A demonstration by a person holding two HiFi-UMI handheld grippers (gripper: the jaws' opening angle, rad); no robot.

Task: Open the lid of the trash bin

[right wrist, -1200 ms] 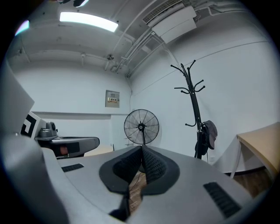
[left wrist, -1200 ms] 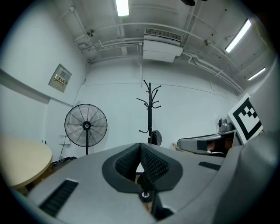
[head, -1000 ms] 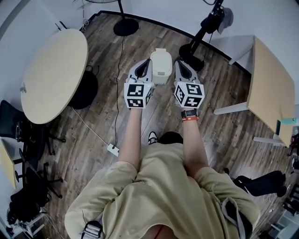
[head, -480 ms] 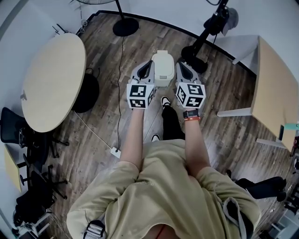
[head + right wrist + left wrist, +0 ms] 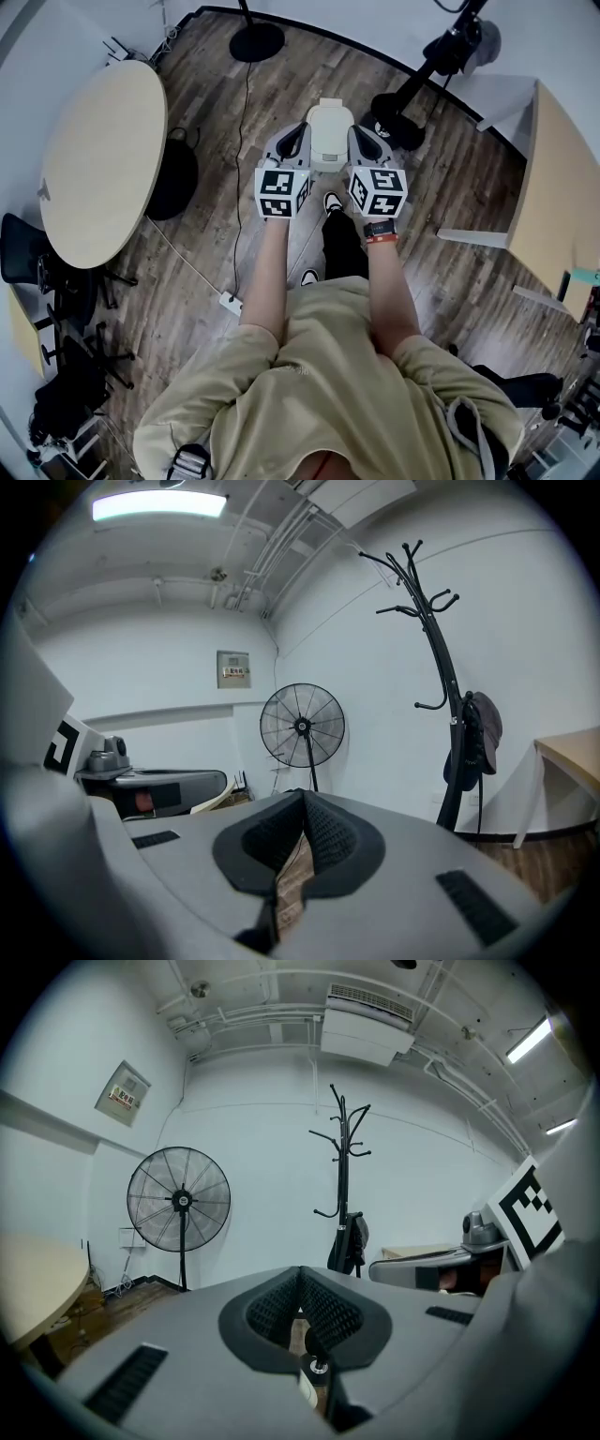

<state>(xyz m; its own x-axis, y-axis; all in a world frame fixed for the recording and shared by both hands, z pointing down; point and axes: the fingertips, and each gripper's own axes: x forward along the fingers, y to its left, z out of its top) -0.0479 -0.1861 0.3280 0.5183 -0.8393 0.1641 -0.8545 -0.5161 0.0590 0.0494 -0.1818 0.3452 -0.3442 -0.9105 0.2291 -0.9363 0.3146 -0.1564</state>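
Observation:
The cream trash bin point(image 5: 330, 134) stands on the wood floor ahead of me in the head view, its lid down. My left gripper point(image 5: 299, 131) hangs just left of the bin and my right gripper point(image 5: 359, 133) just right of it, both held above the floor and level. In the left gripper view the left gripper point(image 5: 300, 1275) has its jaws meeting at the tips with nothing between them. The right gripper point(image 5: 305, 799) looks the same in its own view. The bin does not show in either gripper view. My black shoe point(image 5: 332, 202) is on the floor just short of the bin.
A round wooden table point(image 5: 94, 159) stands at the left with a black bag point(image 5: 174, 176) beside it. A fan base point(image 5: 256, 41) and coat stand base point(image 5: 397, 107) sit beyond the bin. A desk point(image 5: 562, 202) is at the right. A cable and power strip point(image 5: 228, 302) lie on the floor.
I have come closer to the bin and one leg has stepped forward, its shoe now near the bin. Both grippers have kept their places on either side of it, still shut.

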